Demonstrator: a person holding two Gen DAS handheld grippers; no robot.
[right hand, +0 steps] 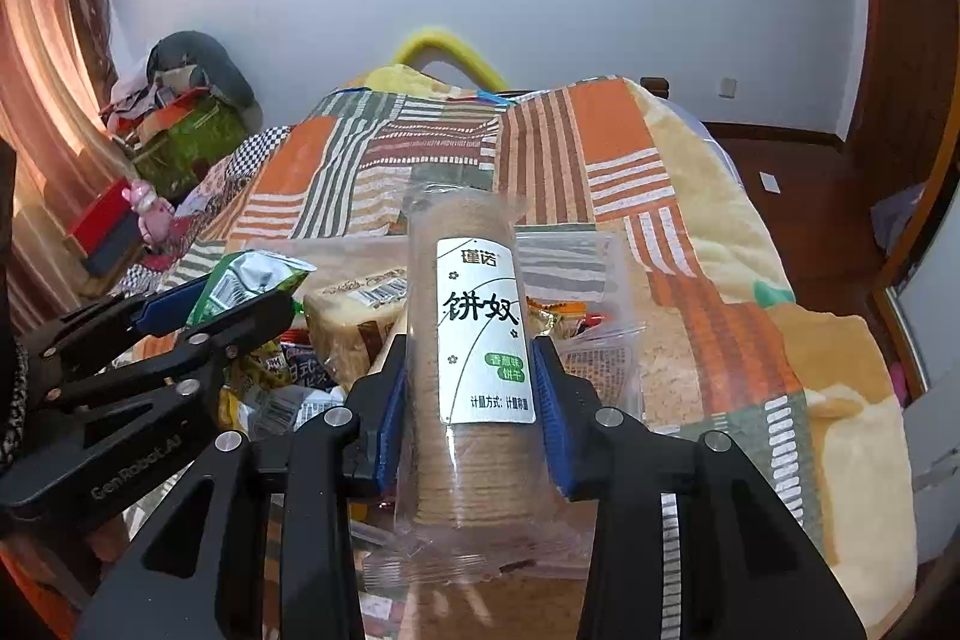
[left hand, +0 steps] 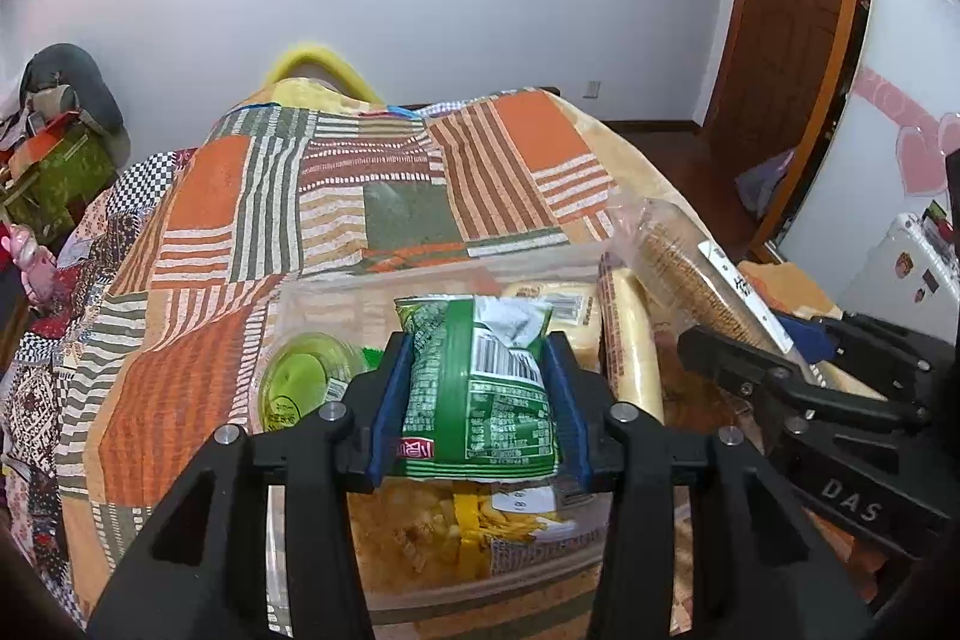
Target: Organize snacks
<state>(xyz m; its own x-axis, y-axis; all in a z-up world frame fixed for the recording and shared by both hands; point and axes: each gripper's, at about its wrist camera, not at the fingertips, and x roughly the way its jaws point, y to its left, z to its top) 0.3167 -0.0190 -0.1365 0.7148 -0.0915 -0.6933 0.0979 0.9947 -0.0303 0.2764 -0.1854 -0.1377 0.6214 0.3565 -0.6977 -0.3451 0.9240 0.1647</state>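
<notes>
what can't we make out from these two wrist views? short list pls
- Left wrist: near wall of the clear bin hidden by the left gripper and green snack bag.
- Left wrist: yellow snacks under that bag mostly covered; labels unreadable.
- Right wrist: packets under the cracker sleeve hidden by it and the right gripper.
- Right wrist: the green bag is mostly behind left gripper fingers.

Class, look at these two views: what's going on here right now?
A person holding a tool in each hand is sorting snacks over a clear plastic bin on a patchwork-quilted bed. The left tool grips a green snack bag; the right tool grips a clear sleeve of round crackers. Both are held above the bin, which already holds other packets.
</notes>
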